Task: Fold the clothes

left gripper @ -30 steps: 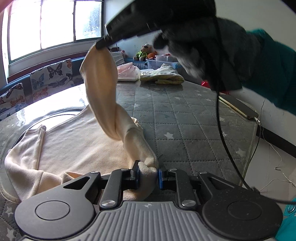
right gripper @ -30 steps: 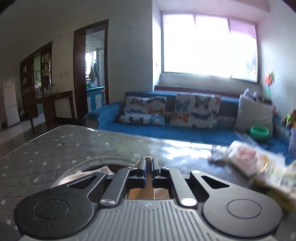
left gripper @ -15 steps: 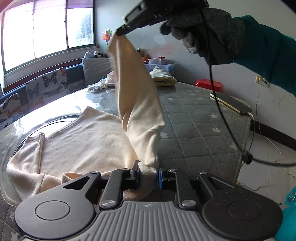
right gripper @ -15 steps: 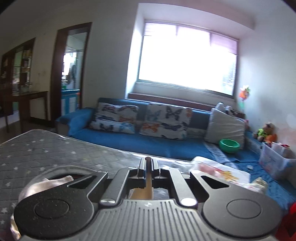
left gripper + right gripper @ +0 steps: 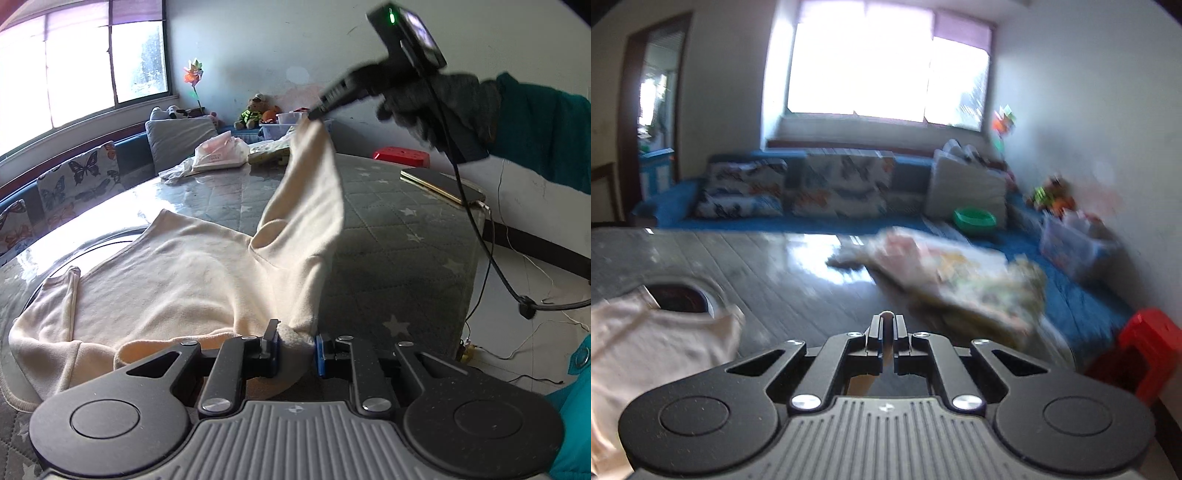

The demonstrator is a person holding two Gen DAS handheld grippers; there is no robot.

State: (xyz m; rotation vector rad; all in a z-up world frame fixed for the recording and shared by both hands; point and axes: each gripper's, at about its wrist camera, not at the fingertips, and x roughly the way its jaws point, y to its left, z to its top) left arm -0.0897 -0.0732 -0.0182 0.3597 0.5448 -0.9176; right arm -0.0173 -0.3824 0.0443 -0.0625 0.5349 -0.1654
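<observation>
The left gripper [image 5: 296, 345] is clamped on a bunched edge of the cream garment [image 5: 177, 284], low at the near edge of the star-patterned table [image 5: 399, 236]. The garment body lies flat on the table. One sleeve rises to the right gripper [image 5: 314, 114], raised in a gloved hand [image 5: 439, 107] and closed on the cuff. Beyond lie folded clothes [image 5: 221, 153].

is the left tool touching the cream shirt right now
Touching. The left wrist view shows the left tool pinching a bunched corner of the cream cotton shirt between its blue pads.
</observation>
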